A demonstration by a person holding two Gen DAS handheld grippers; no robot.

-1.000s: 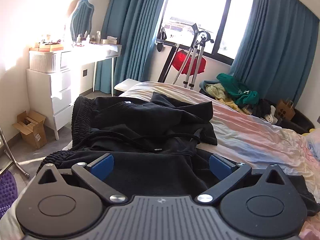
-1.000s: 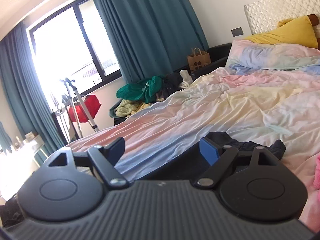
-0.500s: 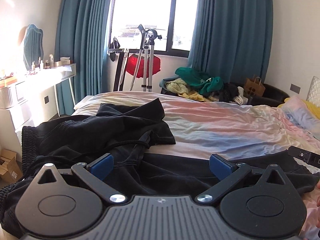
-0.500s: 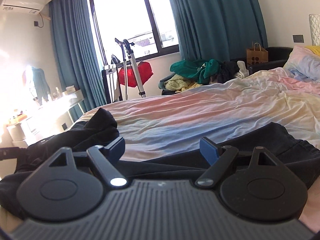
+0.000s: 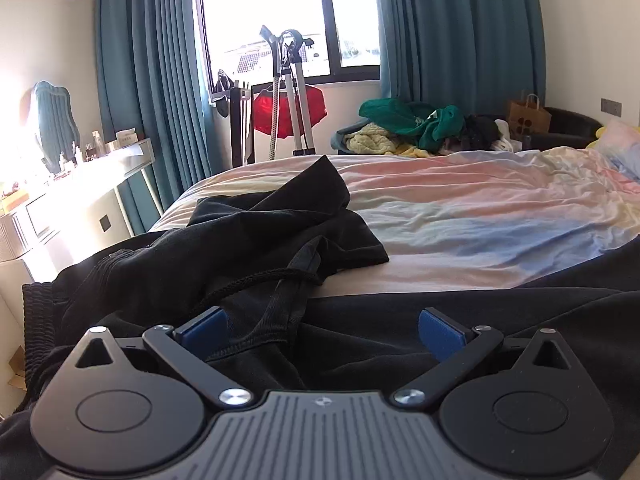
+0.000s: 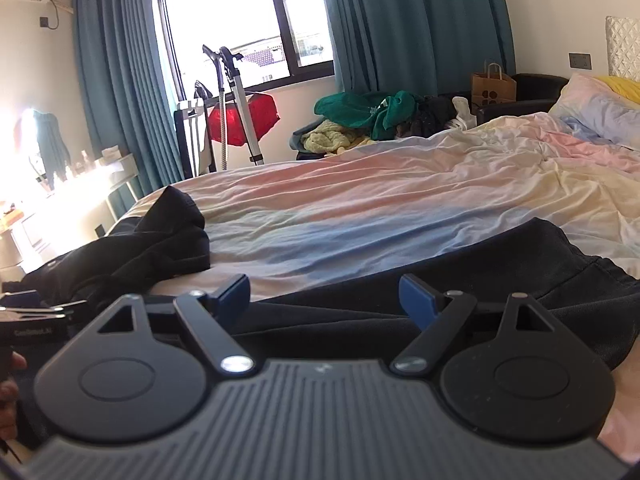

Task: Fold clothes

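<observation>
A black garment [image 5: 256, 248] with a drawstring and ribbed elastic hem lies rumpled across the near edge of the bed; it also shows in the right wrist view [image 6: 500, 280]. My left gripper [image 5: 322, 330] is open, low over the garment's bunched left part, with blue pads [image 5: 204, 328] on either side of the cloth. My right gripper [image 6: 324, 296] is open, low over the flatter right stretch of the garment. The left gripper's body shows at the left edge of the right wrist view [image 6: 32, 316].
The bed [image 5: 480, 216] has a pastel rainbow sheet and pillows [image 6: 600, 116] at the right. Behind it are a pile of clothes [image 5: 408, 124], a paper bag [image 5: 528, 116], a garment steamer stand [image 5: 288, 92] and teal curtains. A white dresser [image 5: 80, 176] stands left.
Both grippers have swung round to face the window and come lower over the garment. The jaws stay open.
</observation>
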